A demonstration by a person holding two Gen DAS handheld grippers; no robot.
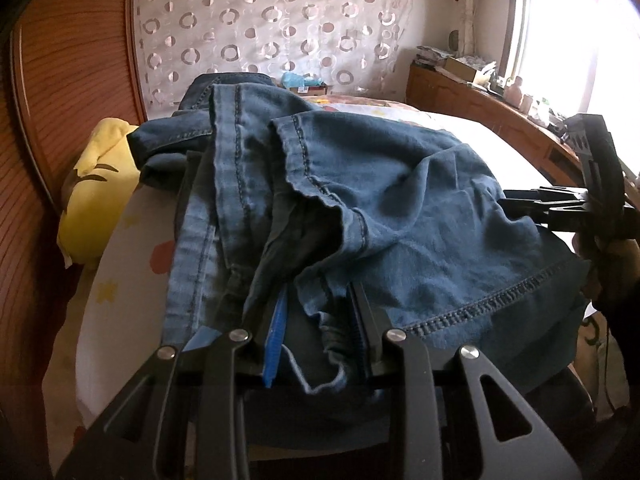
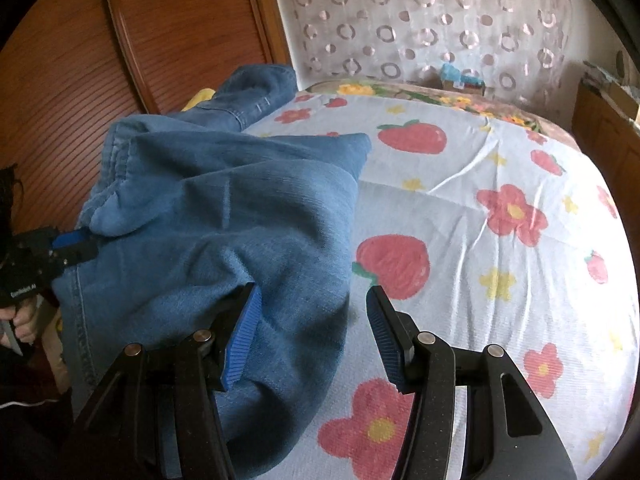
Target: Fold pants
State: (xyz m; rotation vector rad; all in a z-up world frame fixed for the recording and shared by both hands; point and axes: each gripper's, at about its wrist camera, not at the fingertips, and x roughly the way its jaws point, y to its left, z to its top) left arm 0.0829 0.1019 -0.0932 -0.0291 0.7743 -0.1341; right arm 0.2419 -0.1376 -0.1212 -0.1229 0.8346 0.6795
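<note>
The blue denim pants (image 1: 360,200) lie bunched on the bed, draped over my left gripper (image 1: 320,300). Its jaws stand a little apart with a hem fold of denim between the blue pads (image 1: 276,336); the fingertips are hidden under cloth. In the right wrist view the pants (image 2: 224,216) cover the bed's left side. My right gripper (image 2: 312,308) is open, its jaws wide apart over the pants' right edge, holding nothing. The left gripper (image 2: 72,246) shows at far left, clamped at the denim edge. The right gripper (image 1: 560,204) appears at the right of the left wrist view.
The bed sheet (image 2: 480,200) is white with strawberries and flowers. A yellow plush toy (image 1: 100,184) lies at the bed's left by the wooden headboard (image 1: 60,80). A wooden cabinet with clutter (image 1: 480,92) stands under the window. A patterned curtain (image 1: 260,20) hangs behind.
</note>
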